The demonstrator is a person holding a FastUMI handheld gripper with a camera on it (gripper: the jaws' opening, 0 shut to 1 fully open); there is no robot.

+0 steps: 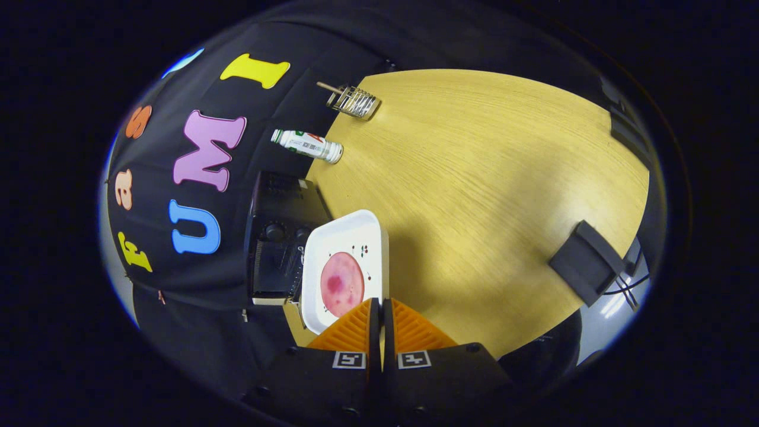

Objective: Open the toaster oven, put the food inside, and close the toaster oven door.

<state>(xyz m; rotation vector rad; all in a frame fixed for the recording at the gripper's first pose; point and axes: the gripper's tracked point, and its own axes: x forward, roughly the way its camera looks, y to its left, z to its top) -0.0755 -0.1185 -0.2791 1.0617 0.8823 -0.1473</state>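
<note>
Gripper view, tilted so the scene lies on its side: two orange ribbed tongs (380,317) sit nearly closed, pinching the near rim of a white square plate (367,225), with both fingers pressed against that edge and only a thin gap between them. On the plate rests a round pink slice of food (342,283), likely ham or sausage, beside a few small dark specks. Just beyond the plate stands a black toaster oven (278,237) against the booth's dark wall, with knobs visible on its front; whether its door is open cannot be told from this angle. Farther along the wooden counter (474,178) lie a white bottle (307,145) on its side and a small wire rack (353,101). A dark block-shaped object (587,261) sits well apart at the counter's other edge. Judging by this, the plate is being carried toward the oven. The next move calls for levelling the plate, lining it up with the oven's opening, and sliding it in without tipping the food.
</note>
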